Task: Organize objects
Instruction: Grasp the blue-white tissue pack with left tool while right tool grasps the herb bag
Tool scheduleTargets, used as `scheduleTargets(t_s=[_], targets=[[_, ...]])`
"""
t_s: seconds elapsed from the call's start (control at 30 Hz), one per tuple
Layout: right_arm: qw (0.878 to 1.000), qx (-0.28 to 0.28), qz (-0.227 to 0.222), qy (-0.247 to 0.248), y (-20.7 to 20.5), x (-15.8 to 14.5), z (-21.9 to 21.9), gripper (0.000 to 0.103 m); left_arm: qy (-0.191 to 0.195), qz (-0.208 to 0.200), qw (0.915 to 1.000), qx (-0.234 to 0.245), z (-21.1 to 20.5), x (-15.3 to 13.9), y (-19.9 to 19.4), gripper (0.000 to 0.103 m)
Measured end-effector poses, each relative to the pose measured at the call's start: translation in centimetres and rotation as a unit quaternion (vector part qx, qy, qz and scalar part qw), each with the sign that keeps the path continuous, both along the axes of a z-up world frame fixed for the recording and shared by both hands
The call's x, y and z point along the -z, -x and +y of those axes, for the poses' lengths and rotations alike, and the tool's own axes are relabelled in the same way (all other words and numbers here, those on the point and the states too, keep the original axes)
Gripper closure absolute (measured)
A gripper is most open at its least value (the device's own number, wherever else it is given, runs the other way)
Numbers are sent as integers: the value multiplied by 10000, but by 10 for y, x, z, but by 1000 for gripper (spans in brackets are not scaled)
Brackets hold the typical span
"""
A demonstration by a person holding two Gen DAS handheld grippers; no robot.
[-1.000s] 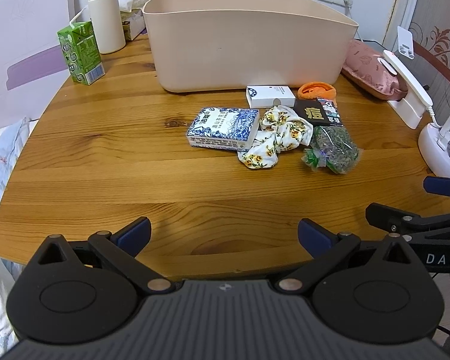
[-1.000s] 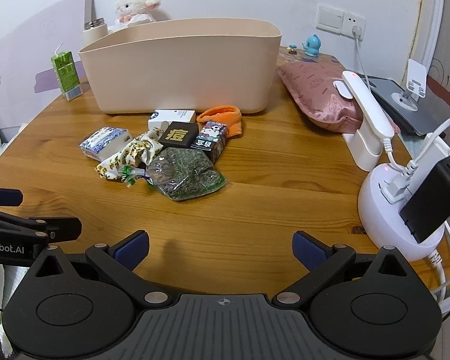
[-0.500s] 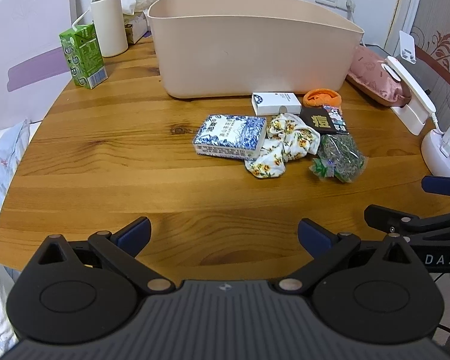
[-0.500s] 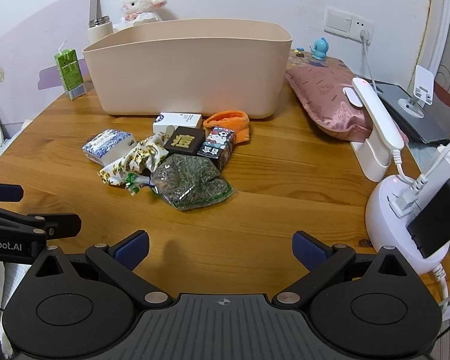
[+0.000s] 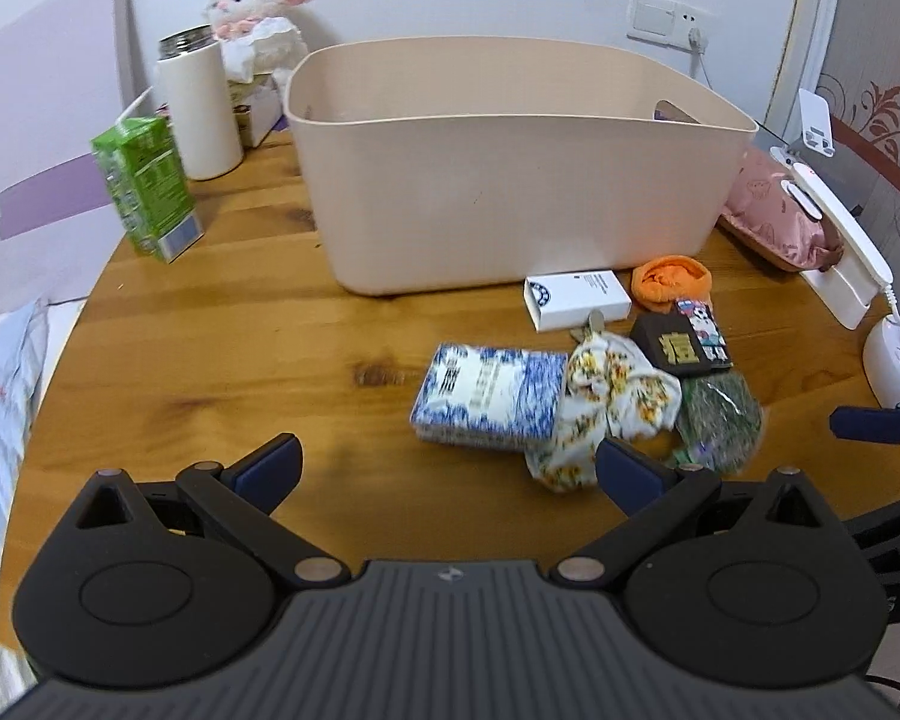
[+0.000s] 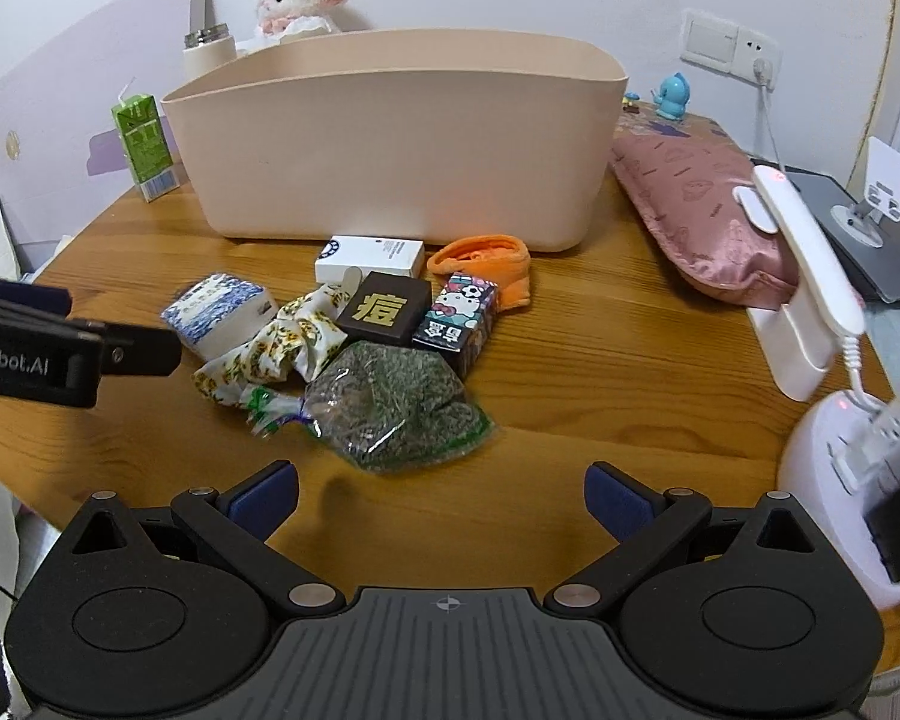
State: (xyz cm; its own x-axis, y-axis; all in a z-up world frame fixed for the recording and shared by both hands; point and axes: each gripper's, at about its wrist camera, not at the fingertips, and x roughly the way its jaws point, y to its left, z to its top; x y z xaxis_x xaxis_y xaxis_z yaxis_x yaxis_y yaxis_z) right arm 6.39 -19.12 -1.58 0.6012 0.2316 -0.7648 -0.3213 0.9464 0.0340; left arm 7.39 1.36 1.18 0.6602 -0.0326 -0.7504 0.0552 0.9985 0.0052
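Now, with both left tongs (image 5: 447, 465) and right tongs (image 6: 441, 495) wide apart and empty: lower onto blue tissue pack (image 5: 489, 399), lying on worktop (image 5: 222, 354) before beige bin (image 5: 510, 180), grip across short sides, avoid floral cloth (image 5: 606, 405).

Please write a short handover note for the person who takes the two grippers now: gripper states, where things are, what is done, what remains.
Left gripper: open, holding nothing, above the round wooden table.
Right gripper: open, holding nothing.
Large beige plastic bin: standing at the back of the table; its floor is hidden.
In a pile in front of the bin: blue-and-white tissue pack, floral cloth, white box, orange cloth, black box with gold character, cartoon carton, clear bag of green dried herbs.
Done: nothing grasped.
Left: the whole pile, presumably into the bin.
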Motion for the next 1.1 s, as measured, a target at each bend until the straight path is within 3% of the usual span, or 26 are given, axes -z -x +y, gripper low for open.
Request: scheduleTargets(t_s=[0.4, 0.43, 0.5, 0.73, 0.87, 0.93, 1.1], targets=[[9993, -183, 265, -172, -34, 11, 13, 0, 120, 371, 9992, 128, 7, 26, -52, 0], [9993, -193, 253, -180, -36, 12, 14, 0, 149, 407, 9990, -126, 7, 28, -55, 0], [9993, -214, 240, -173, -39, 12, 16, 1, 201, 503, 9985, -43, 9, 33, -61, 0], [9996, -222, 87, 117, -39, 11, 28, 23, 113, 487, 9985, 218, 5, 35, -63, 11], [9998, -186, -12, 121, -34, 8, 31, 46, 58, 365, 9988, 332, 5, 32, -59, 29], [9999, -125, -30, 90, -33, 7, 29, 46, 50, 304, 9990, 336, 5, 31, -56, 38], [9999, -106, -70, 93, -30, 6, 28, 47, 131, 303, 9989, 344, 5, 29, -55, 38]])
